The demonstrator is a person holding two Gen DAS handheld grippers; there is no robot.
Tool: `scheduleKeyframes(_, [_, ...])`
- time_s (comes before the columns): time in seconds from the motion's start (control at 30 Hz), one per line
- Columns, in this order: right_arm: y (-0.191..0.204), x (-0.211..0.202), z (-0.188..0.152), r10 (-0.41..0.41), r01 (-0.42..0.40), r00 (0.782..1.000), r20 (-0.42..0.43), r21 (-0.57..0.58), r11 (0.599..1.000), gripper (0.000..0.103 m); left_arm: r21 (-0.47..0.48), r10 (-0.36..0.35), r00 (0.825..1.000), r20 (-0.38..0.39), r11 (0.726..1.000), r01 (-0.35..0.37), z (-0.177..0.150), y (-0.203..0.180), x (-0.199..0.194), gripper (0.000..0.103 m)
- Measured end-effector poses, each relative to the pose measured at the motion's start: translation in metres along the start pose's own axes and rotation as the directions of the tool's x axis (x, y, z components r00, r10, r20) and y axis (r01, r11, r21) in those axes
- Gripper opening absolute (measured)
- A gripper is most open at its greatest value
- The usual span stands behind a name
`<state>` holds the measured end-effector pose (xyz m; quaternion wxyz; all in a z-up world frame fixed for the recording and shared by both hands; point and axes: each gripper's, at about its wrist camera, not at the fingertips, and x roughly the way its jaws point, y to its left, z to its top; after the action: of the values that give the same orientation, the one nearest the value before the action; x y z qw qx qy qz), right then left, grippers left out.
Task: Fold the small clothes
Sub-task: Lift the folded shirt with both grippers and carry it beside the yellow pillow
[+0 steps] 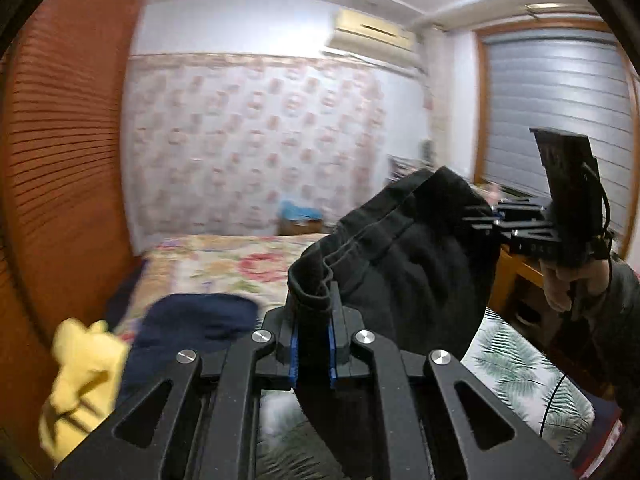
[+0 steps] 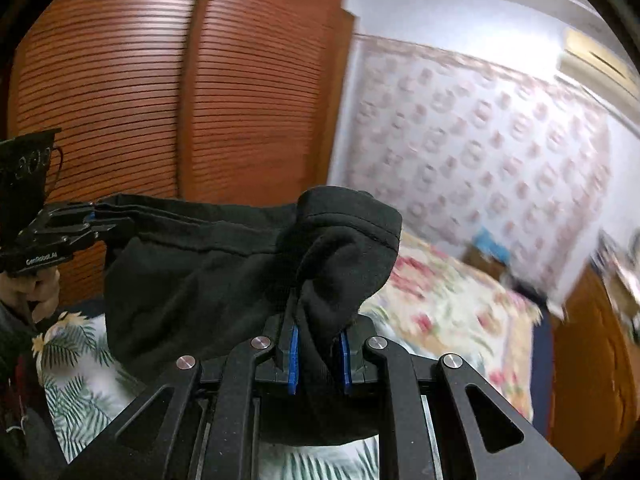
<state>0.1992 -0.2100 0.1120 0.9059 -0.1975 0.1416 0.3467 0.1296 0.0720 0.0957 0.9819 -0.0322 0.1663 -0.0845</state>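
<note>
While both my claws are lifted above the bed, this is how things lie:

Wardrobe [image 2: 168, 92]: slatted brown doors filling the upper left of my right wrist view.
Bed [image 1: 224, 264]: floral cover across the middle of my left wrist view; a palm-leaf sheet [image 1: 516, 364] at lower right.
Black garment [image 1: 404, 264]: hanging in the air at frame centre, clear of the sheet, stretched between my two claws. Its long axis runs along the hemmed top edge, rising from lower centre to the upper right in the left view; the body sags down from that edge.
Navy cloth [image 1: 196, 324]: lower left, on the bed.
Yellow cloth [image 1: 80, 376]: just beside the navy one, blurred.
Left claw [image 1: 313, 344]: nearly closed, blue pads pinching one end of the hem.
Right claw [image 2: 318, 360]: nearly closed, clamping the bunched other end.
</note>
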Motion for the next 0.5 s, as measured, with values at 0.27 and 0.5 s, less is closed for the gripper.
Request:
scheduleKeyframes(0.27, [0.025,0.094,0.049,0.137,-0.142,0.99,-0.038,-0.213,0.967,0.015,-0.138,0.198,0.98,0.0,0.971,-0.196,-0.046,0.063,-0.038,0.011])
scheduleKeyframes(0.5, [0.059,0.181,0.07,0.158,-0.17,0.985,-0.066,-0.261,0.95,0.019,-0.173,0.309,0.941,-0.141,0.928,-0.331,-0.091,0.106,-0.028,0.011])
